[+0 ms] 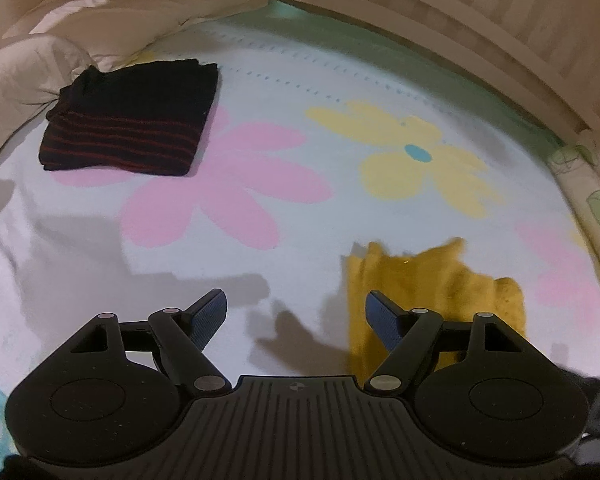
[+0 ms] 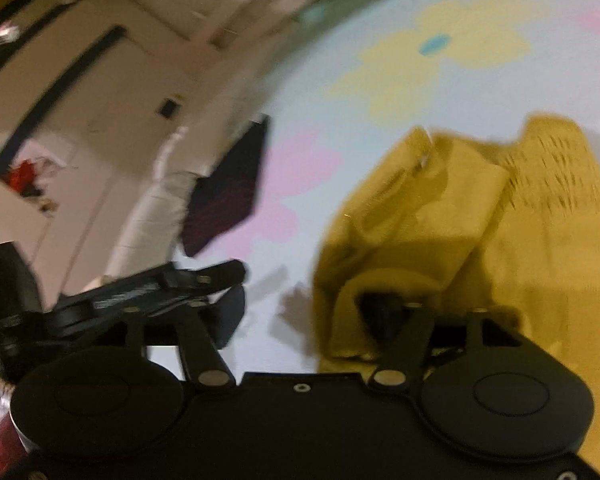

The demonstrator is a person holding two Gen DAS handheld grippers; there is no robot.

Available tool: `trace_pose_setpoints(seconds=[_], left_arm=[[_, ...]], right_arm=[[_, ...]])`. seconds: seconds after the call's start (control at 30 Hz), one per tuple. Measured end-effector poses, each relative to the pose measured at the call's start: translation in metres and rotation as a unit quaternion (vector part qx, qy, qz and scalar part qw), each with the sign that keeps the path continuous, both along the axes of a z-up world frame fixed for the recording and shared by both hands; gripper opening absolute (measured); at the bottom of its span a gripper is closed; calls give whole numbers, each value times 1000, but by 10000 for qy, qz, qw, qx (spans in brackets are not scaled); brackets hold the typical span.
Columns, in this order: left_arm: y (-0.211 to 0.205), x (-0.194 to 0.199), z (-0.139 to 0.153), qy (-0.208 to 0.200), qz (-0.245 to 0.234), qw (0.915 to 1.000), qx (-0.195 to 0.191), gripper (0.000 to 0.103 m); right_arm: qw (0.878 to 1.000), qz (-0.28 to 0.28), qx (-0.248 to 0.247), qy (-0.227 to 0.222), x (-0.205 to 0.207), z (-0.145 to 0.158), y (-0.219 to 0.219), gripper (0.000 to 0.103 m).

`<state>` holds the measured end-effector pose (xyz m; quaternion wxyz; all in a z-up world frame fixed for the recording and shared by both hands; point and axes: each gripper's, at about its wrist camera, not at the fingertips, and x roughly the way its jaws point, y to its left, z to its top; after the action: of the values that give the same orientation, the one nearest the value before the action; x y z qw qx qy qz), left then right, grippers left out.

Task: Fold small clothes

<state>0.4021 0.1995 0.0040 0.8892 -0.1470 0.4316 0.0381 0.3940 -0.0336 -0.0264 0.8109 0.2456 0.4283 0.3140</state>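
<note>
Mustard-yellow garment (image 2: 480, 232) bunched on the bed, draped over and around the right-hand finger (image 2: 384, 312) of the right gripper (image 2: 306, 308); fingers spread wide apart, not pinching the cloth. Same garment (image 1: 432, 300) seen from the left wrist view, rumpled, just behind the right blue pad. Left gripper (image 1: 296, 312) hovering low above the bedsheet (image 1: 260, 264), fingers (image 1: 210, 316) wide open, holding nothing. Farther out, dark garment with red stripes (image 1: 132, 116), folded into a neat rectangle, lying flat on the sheet well apart from the yellow one. Pale blue sheet printed with large pink and yellow flowers. White pillows (image 1: 112, 12) beyond the folded piece. Wooden headboard (image 1: 460, 12) curving along the far edge. Right wrist view motion-blurred.
</note>
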Motion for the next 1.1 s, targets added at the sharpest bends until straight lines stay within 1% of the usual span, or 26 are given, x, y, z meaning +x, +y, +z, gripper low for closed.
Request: trace_pose_setpoints(seconds=[0.07,0.17,0.27,0.37,0.53,0.63,0.7,0.77,0.83,0.87,0.93,0.97,1.0,1.03,1.07,1.1], left_arm=[[-3,0,2,-37,-22,10000,-63,76],[-12,0,6,-96,-141,9998,-85,76],[-26,0,9,-152,-346,9992,-89,76],[-43,1,10,-175,-595,9981,-57,76],[-75,2,6,-154,-1121,9936,2,76],[-89,0,-4,-31,-1451,9894,66,76],[-94,-2,-14,134,-1657,9859,177,76],[-93,-6,-28,382,-1840,9819,225,76],[-90,-11,-42,603,-1958,9784,261,76],[-89,-14,-49,735,-2044,9756,308,76],[-90,-21,-64,1058,-2360,9650,442,78],[-90,-26,-67,1044,-2597,9589,465,82],[-90,-29,-65,976,-2750,9552,501,82],[-87,-28,-64,1028,-2798,9534,464,82],[-82,-26,-60,1029,-2708,9566,317,82],[-76,-24,-55,944,-2577,9615,135,82]], right_arm=[[9997,6,134,-201,-4,14,-17,72],[9988,-127,361,-311,-10,27,-46,72],[9987,-245,205,-400,-16,33,-71,74],[9988,-370,46,-331,-21,28,-88,74],[9987,-416,-259,-127,-30,9,-93,74],[9983,-501,-291,-25,-35,0,-100,74],[9980,-567,-280,65,-38,-6,-108,74],[9973,-632,-341,163,-36,-9,-111,74],[9971,-651,-356,153,-33,-9,-113,74],[9970,-660,-385,142,-32,-8,-114,74],[9966,-670,-462,96,-31,-7,-116,74],[9964,-671,-503,73,-30,-7,-117,74],[9960,-685,-562,61,-29,-6,-116,75],[9951,-712,-690,27,-27,-5,-115,76],[9939,-715,-833,-37,-26,-5,-114,76],[9922,-705,-1020,-148,-26,-3,-111,76]])
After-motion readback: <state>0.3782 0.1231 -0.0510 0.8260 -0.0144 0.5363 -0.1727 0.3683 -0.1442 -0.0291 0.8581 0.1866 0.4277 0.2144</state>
